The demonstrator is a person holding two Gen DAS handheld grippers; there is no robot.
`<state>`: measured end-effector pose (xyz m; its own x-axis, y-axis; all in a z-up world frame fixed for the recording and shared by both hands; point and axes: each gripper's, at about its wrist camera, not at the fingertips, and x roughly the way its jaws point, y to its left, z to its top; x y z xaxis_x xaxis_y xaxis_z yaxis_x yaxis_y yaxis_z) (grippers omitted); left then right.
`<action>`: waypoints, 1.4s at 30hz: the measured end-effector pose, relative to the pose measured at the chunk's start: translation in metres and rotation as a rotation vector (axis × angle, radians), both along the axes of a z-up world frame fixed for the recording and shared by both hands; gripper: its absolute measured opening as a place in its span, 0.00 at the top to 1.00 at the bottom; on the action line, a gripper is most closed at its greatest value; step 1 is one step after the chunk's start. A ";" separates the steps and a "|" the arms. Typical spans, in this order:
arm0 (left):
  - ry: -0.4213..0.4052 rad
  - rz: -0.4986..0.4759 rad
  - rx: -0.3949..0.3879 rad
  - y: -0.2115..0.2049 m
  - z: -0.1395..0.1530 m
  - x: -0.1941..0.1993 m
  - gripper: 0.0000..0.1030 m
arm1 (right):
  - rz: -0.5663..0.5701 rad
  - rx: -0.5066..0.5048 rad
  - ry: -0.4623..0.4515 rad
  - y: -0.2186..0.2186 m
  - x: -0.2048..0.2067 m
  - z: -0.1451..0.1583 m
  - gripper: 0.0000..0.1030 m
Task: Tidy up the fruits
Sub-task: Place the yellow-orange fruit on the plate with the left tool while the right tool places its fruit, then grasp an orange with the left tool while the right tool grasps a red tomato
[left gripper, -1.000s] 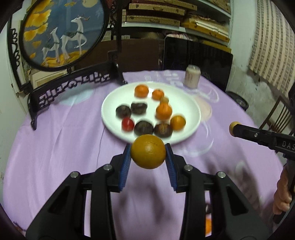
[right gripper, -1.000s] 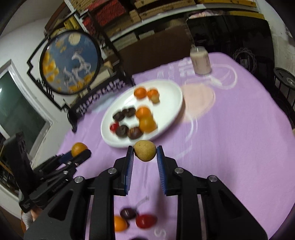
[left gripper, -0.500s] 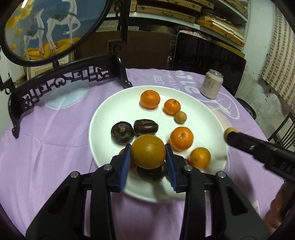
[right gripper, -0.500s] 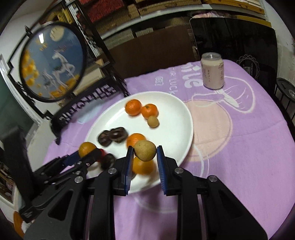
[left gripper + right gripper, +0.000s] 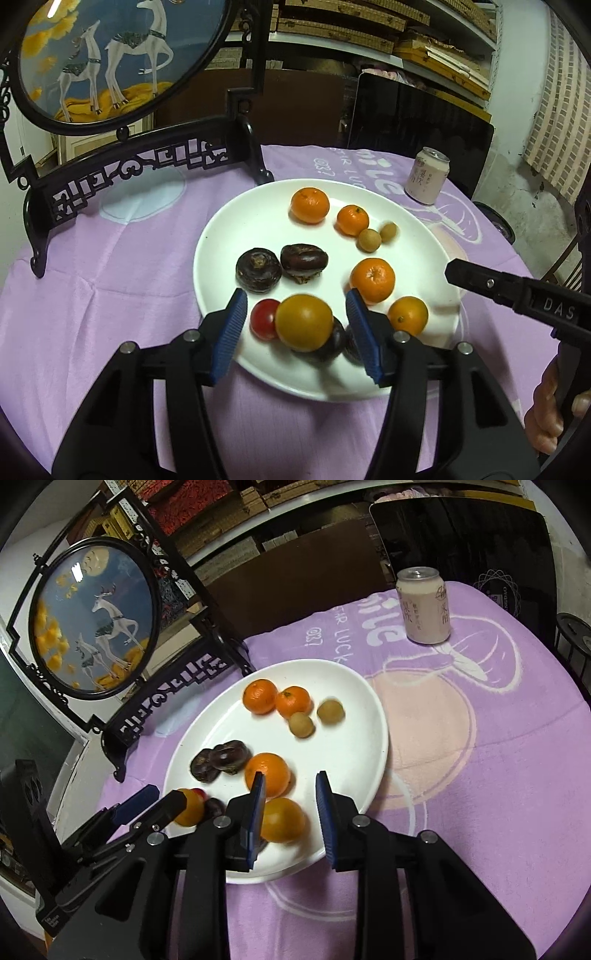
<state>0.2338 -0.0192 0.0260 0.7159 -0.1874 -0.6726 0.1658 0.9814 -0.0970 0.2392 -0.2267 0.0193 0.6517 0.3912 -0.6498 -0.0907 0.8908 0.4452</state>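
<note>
Our left tongs (image 5: 295, 295) sit low in the left-wrist frame over the near edge of the plate (image 5: 221, 236), their jaws spreading. The orange (image 5: 303, 322) lies between the blue pads (image 5: 229, 332) with a gap on each side, so nothing pinches it. It overlaps a dark fruit (image 5: 334, 343) beneath it and touches a red tomato (image 5: 263, 319) on its left. It seems to rest on the pile, though a slight blur keeps us from being sure. In the right-wrist frame our right tongs (image 5: 290, 775) hang over the plate's lower right rim, jaws narrowly parted and holding nothing. Another orange (image 5: 282, 819) lies on the plate just behind the left pad. Higher on the plate we see two mandarins (image 5: 260, 696) side by side, two small tan longans (image 5: 330, 710) right of them, and a dark pair (image 5: 221, 760) at mid-left. A can (image 5: 423, 605) stands upper right on the purple cloth (image 5: 498, 757), and a deer screen (image 5: 92, 624) fills the upper left.
</note>
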 end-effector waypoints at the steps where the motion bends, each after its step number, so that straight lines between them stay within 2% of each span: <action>1: -0.002 0.006 0.002 0.001 0.001 -0.003 0.42 | 0.003 0.003 0.001 0.001 -0.003 0.002 0.73; 4: -0.009 0.023 0.004 0.005 0.005 -0.007 0.42 | 0.020 -0.004 -0.003 0.004 -0.018 0.008 0.73; 5: -0.010 0.025 -0.003 0.006 0.007 -0.009 0.42 | 0.018 -0.011 -0.006 0.004 -0.025 0.009 0.69; 7: -0.016 0.030 -0.013 0.009 0.012 -0.015 0.40 | 0.010 -0.020 -0.017 0.004 -0.041 0.009 0.43; 8: -0.024 0.033 -0.016 0.011 0.016 -0.020 0.39 | 0.007 -0.019 -0.026 0.004 -0.049 0.008 0.42; 13: -0.055 0.034 -0.015 0.019 0.029 -0.052 0.33 | 0.044 -0.033 -0.015 0.008 -0.082 0.000 0.42; 15: -0.060 0.036 -0.014 0.024 0.027 -0.070 0.30 | 0.072 -0.026 -0.014 0.011 -0.098 -0.002 0.42; 21: -0.026 -0.002 0.004 0.031 0.007 -0.126 0.30 | 0.125 -0.049 -0.031 0.011 -0.147 -0.008 0.42; 26: -0.042 -0.139 0.011 0.015 -0.001 -0.179 0.18 | 0.070 -0.023 0.013 -0.012 -0.165 -0.023 0.40; 28: -0.045 -0.204 0.032 0.006 -0.005 -0.195 0.18 | 0.033 0.006 0.020 -0.023 -0.164 -0.023 0.39; 31: -0.058 -0.282 0.105 -0.011 -0.017 -0.218 0.16 | -0.001 0.043 0.030 -0.034 -0.162 -0.024 0.39; 36: -0.036 -0.348 0.137 -0.027 -0.026 -0.223 0.16 | -0.001 0.069 0.054 -0.038 -0.160 -0.026 0.39; 42: 0.003 -0.369 0.152 -0.036 -0.038 -0.220 0.16 | 0.002 0.055 0.048 -0.035 -0.162 -0.025 0.39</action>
